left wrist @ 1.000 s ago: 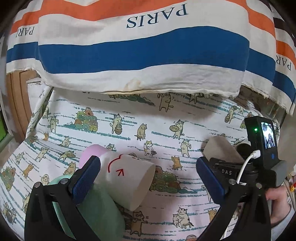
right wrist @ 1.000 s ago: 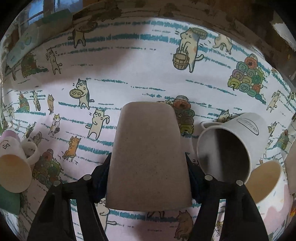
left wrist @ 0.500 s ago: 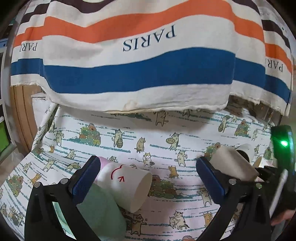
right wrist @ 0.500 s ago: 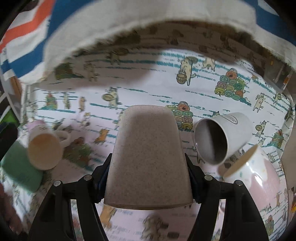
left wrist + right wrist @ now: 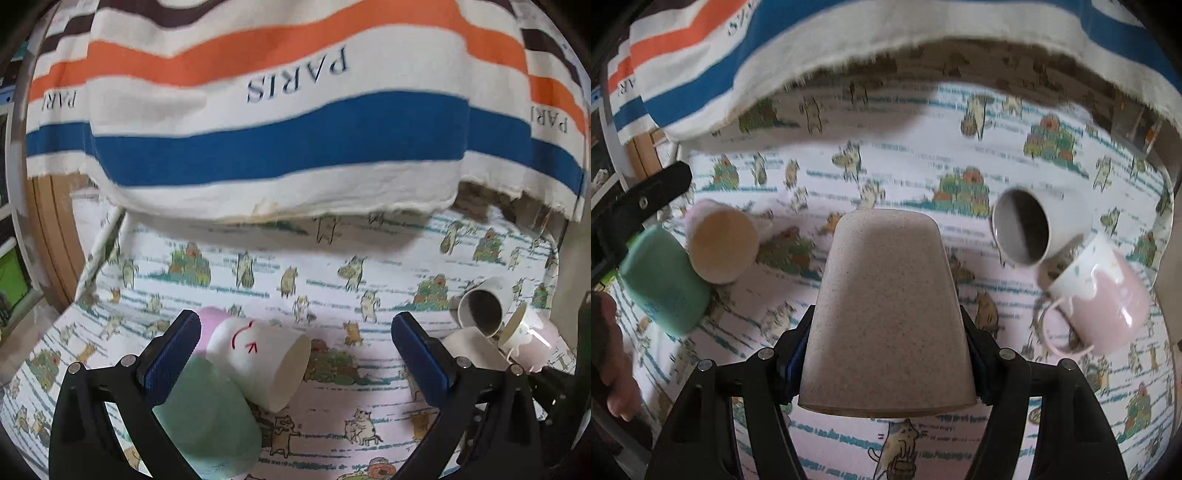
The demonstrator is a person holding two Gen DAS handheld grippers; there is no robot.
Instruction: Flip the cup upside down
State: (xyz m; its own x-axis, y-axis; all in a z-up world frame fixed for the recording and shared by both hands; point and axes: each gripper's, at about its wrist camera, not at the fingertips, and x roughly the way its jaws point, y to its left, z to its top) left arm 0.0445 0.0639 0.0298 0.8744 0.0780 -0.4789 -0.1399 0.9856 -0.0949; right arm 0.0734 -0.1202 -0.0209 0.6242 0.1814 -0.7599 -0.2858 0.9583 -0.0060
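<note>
My right gripper [image 5: 886,365] is shut on a speckled beige cup [image 5: 886,317], held upside down with its rim toward the camera, above the cat-print cloth [image 5: 923,192]. That cup also shows at the right of the left wrist view [image 5: 472,349]. My left gripper [image 5: 295,354] is open and empty, over a white cup with red marks [image 5: 258,362] lying on its side, a green cup [image 5: 210,413] and a pink cup [image 5: 210,325].
A grey-white mug [image 5: 1030,229] and a pink-and-white mug [image 5: 1104,302] lie on their sides at the right. A striped PARIS towel [image 5: 295,129] hangs over the far side. A wooden frame [image 5: 51,236] stands at the left edge.
My right gripper has drawn back and up with the beige cup, so more of the cloth and the other cups show. My left gripper has also pulled back a little.
</note>
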